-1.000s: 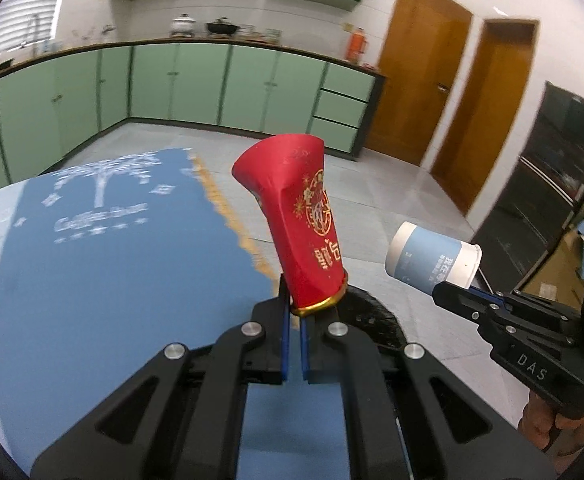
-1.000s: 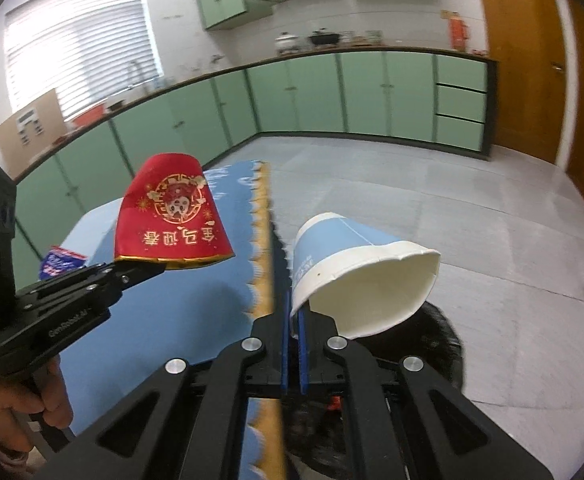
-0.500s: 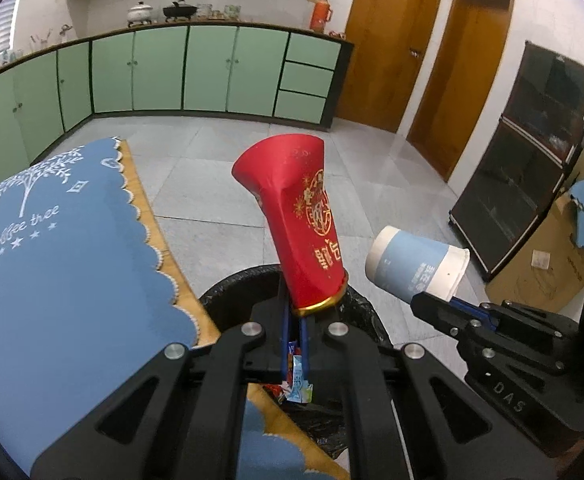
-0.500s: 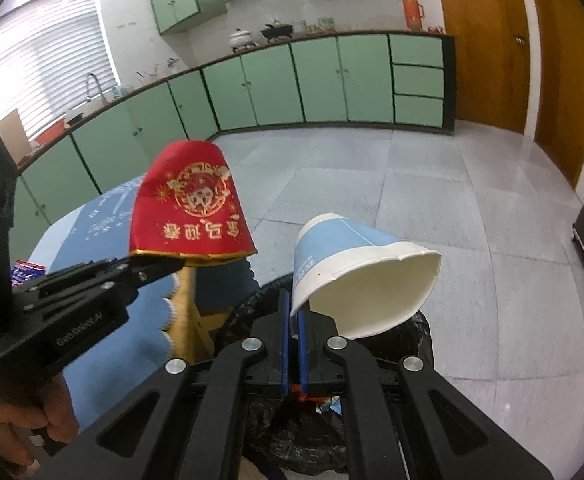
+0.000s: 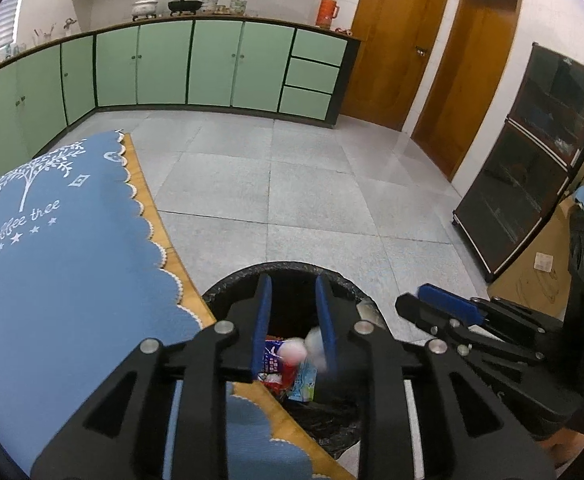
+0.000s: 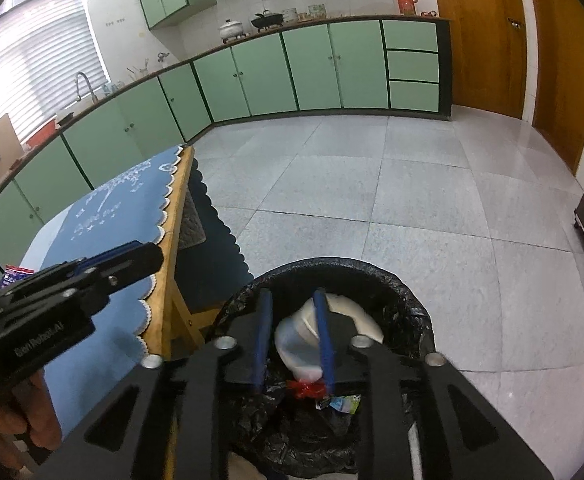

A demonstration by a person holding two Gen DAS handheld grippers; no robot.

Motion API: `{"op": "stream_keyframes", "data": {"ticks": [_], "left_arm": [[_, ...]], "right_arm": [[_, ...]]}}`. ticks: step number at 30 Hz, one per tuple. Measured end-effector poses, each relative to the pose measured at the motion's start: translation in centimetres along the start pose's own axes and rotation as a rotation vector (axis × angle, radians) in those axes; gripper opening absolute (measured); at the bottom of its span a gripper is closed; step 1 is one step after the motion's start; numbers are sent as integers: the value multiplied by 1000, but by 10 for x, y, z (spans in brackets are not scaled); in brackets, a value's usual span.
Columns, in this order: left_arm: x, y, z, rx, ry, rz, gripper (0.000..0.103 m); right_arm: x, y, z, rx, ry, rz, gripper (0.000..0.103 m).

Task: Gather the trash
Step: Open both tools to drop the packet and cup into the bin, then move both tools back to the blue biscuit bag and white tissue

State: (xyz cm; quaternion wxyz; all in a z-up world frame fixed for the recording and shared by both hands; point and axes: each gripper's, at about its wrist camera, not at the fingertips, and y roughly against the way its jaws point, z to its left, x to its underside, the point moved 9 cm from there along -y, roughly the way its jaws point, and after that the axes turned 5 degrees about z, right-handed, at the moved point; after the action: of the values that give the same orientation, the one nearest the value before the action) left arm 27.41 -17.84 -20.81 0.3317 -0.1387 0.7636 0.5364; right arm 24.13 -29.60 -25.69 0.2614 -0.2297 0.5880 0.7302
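Both grippers hang open and empty over a black-lined trash bin on the floor beside the table. My left gripper has its blue pads spread; below it in the bin lie blurred red and white cups and wrappers. My right gripper is open too; the blue-and-white paper cup is falling into the bin between and below its fingers. Each gripper shows in the other's view, the right one at the right, the left one at the left.
The table with the blue "Coffee tree" cloth stands left of the bin, its wooden edge close to the rim. A snack packet lies on the cloth. A dark glass cabinet and a cardboard box stand at the right.
Both grippers opened over the bin. The red cup left the left gripper and the blue-white cup left the right gripper; both dropped into the bin.
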Motion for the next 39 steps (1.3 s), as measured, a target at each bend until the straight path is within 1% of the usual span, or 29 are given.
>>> {"op": "stream_keyframes", "data": {"ticks": [1, 4, 8, 11, 13, 15, 16, 19, 22, 25, 26, 29, 32, 35, 37, 39], "left_arm": [[-1, 2, 2, -2, 5, -3, 24], [-3, 9, 7, -6, 23, -16, 26], [-6, 24, 18, -19, 49, -42, 31], [-8, 40, 28, -39, 60, -69, 36], [-9, 56, 38, -64, 64, -97, 39], [-9, 72, 49, -88, 69, -120, 44], [-9, 81, 56, -105, 71, -133, 45], [-3, 111, 85, -164, 93, -168, 49], [8, 145, 126, -238, 142, -198, 54], [22, 178, 166, -322, 187, -219, 58], [30, 191, 185, -363, 208, -225, 60], [49, 221, 220, -436, 257, -235, 61], [76, 252, 261, -523, 312, -234, 62], [98, 272, 288, -572, 360, -228, 62], [111, 282, 305, -574, 406, -223, 60], [119, 286, 316, -564, 441, -222, 59]], "right_arm": [[-1, 1, -1, 8, 0, -6, 47], [-3, 5, 2, 15, -1, -18, 48], [-7, 14, 4, 18, 1, -36, 50], [-13, 27, 14, 13, 18, -66, 57], [-18, 36, 27, 12, 39, -94, 66], [-24, 43, 39, 7, 58, -120, 72], [-27, 47, 48, 3, 69, -135, 76], [-33, 55, 72, -16, 97, -165, 85], [-37, 57, 105, -47, 129, -186, 93], [-38, 54, 146, -97, 174, -190, 96], [-38, 53, 157, -107, 187, -190, 97], [-33, 46, 200, -158, 226, -182, 97], [-24, 37, 245, -209, 268, -163, 97], [-13, 29, 286, -247, 314, -146, 97], [-3, 23, 314, -273, 346, -130, 97], [6, 22, 332, -278, 372, -127, 97]]}}
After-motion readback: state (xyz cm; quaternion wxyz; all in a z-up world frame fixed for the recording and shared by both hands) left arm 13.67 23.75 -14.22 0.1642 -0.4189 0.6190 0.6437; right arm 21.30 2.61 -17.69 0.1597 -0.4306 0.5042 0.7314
